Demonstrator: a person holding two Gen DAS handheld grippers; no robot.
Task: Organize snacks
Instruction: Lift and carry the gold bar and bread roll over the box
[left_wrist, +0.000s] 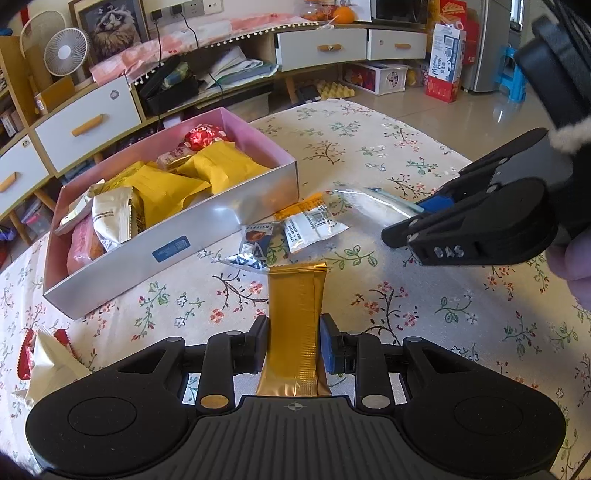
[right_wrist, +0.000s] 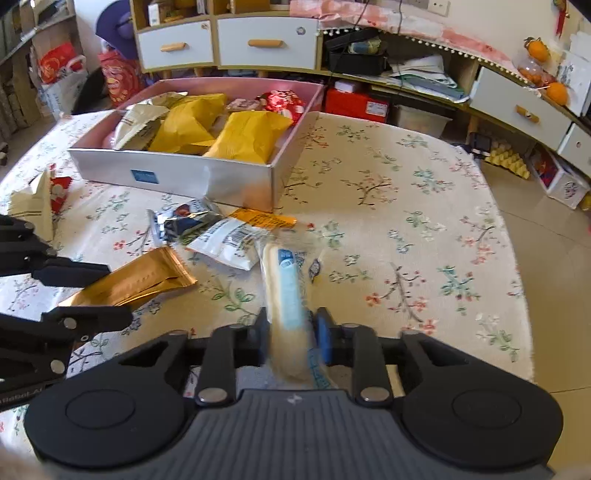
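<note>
Two snacks are in hand at once. Left gripper (left_wrist: 293, 341) is clamped on a gold foil bar (left_wrist: 295, 317), pads pressing both long edges, far end sticking out over the floral tablecloth (left_wrist: 424, 325). Right gripper (right_wrist: 290, 332) is clamped on a pale wafer-type snack in a clear wrapper with a blue label (right_wrist: 286, 291); the picture is blurred there, so contents are hard to call. Both point steeply down at the table.

Target looks like the pink-lined box (left_wrist: 236, 218), open, already loaded with yellow packets (left_wrist: 166, 192), a white packet (left_wrist: 110, 218) and a red foil ball (left_wrist: 203, 136). Free room inside is mostly at the near right end, on top of the yellow packets.

Still loose on the cloth just beside the box's near wall: a dark blue-and-silver truffle wrapper (left_wrist: 255, 247) and a white packet with an orange edge and barcode (left_wrist: 310, 225), overlapping each other. Another cream packet with a red one under it (left_wrist: 44, 358) lies off the box's left corner.

Step in hand, my read: pick is done on both sides, transfer to box not yet done.

Next move calls for lift to clear the box wall, carry over the rim, release inside. Left has the shorter path. The two grippers sit close, so stagger them to avoid a clash. Bar is long; angle it along the box.
</note>
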